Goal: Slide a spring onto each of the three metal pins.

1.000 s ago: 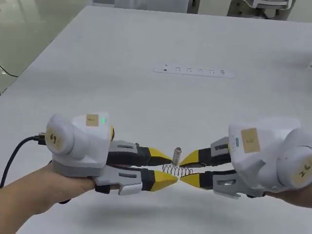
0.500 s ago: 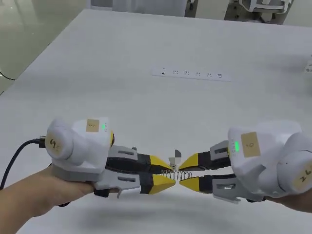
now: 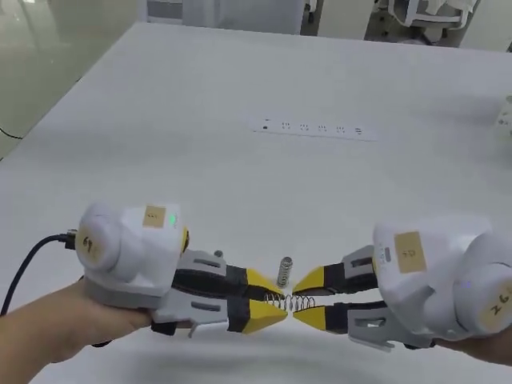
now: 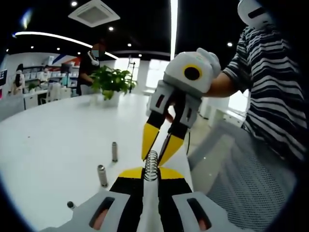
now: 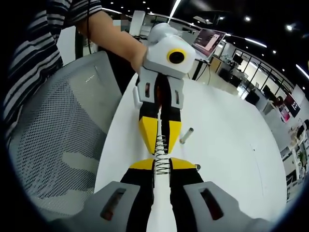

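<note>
Spring is being held level over the counter, left gripper and right gripper each pinching one end. Metal pin is standing just behind; one end needs freeing, then the coil tipping upright over it.

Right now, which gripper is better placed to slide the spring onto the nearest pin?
Probably the left gripper: it grips the spring and the pin stands just beyond its tips; the right gripper is close.
</note>
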